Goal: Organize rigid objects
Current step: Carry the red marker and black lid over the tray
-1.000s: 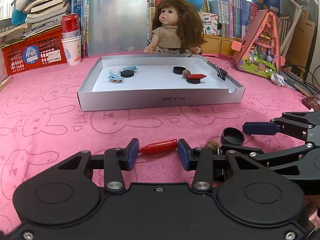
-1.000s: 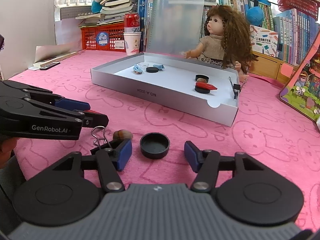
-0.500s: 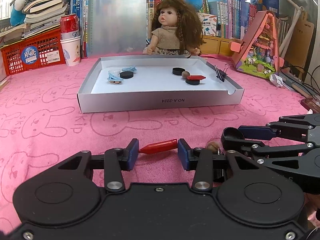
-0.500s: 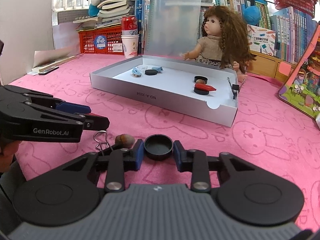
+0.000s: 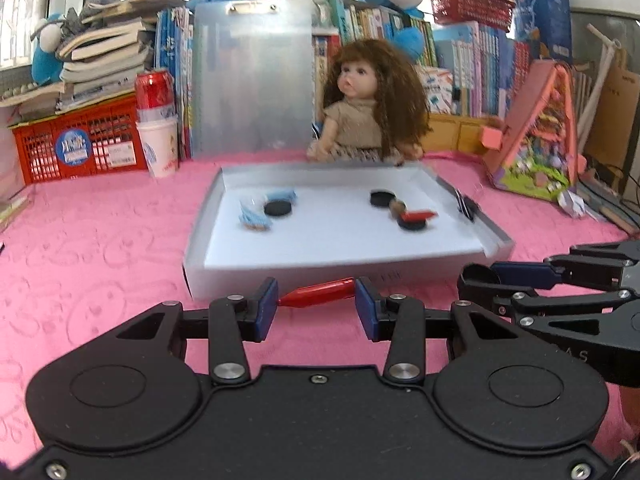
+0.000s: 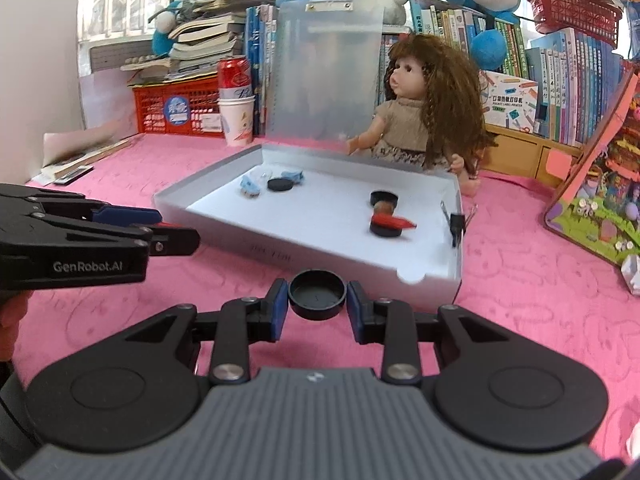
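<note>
Grippers are both seen clenched on small objects above the pink cloth point(image 5: 100, 240), in front of the grey tray point(image 6: 456, 240). A red pen-like piece point(image 5: 318, 290) is clamped lengthwise between the pads of the left gripper point(image 5: 316, 305). A black round cap point(image 6: 317, 294) is pinched between the blue pads of the right gripper point(image 6: 317, 309). Inside the tray, black discs point(image 6: 280, 185), blue pieces point(image 6: 249, 186) and a second red piece point(image 6: 394, 222) are scattered, and a binder clip point(image 6: 456, 222) is seen at its right wall.
</note>
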The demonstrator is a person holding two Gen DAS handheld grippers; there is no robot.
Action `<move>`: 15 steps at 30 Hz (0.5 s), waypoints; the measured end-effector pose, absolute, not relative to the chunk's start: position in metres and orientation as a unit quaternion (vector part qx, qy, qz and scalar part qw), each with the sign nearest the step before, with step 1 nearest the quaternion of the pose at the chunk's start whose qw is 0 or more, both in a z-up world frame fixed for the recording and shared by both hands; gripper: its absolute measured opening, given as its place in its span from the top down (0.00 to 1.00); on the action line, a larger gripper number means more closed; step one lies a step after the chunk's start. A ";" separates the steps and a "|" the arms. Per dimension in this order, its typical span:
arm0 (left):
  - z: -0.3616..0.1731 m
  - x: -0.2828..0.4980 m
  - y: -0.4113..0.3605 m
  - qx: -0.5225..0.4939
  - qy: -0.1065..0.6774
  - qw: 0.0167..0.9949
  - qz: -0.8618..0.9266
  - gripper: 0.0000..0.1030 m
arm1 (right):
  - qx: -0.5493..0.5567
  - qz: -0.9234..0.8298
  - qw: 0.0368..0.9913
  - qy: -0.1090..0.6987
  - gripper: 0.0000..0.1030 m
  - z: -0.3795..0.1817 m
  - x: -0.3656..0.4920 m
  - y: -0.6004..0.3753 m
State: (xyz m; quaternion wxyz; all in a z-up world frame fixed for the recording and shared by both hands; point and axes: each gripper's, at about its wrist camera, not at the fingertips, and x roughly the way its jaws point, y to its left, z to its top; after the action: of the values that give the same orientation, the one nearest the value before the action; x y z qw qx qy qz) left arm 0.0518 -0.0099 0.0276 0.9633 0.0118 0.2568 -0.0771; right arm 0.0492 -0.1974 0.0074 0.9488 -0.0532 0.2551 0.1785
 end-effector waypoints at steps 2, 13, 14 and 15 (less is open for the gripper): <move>0.033 0.059 -0.007 0.012 0.252 0.965 -0.076 0.61 | -0.049 0.173 0.950 0.257 0.65 0.010 0.057 -0.196; 0.045 0.106 0.005 0.014 0.241 0.968 -0.066 0.61 | -0.015 0.128 0.954 0.269 0.65 0.017 0.102 -0.195; 0.044 0.111 0.005 0.015 0.242 0.968 -0.064 0.61 | -0.011 0.126 0.954 0.272 0.65 0.016 0.106 -0.195; 0.042 0.117 0.005 0.016 0.247 0.967 -0.062 0.61 | -0.010 0.122 0.954 0.275 0.65 0.015 0.110 -0.195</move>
State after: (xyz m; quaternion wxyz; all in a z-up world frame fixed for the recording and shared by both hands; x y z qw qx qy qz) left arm 0.1165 0.0051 0.0419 0.9670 0.0163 0.2465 -0.0619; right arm 0.1101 -0.1948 0.0152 0.9536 -0.0099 0.2747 0.1225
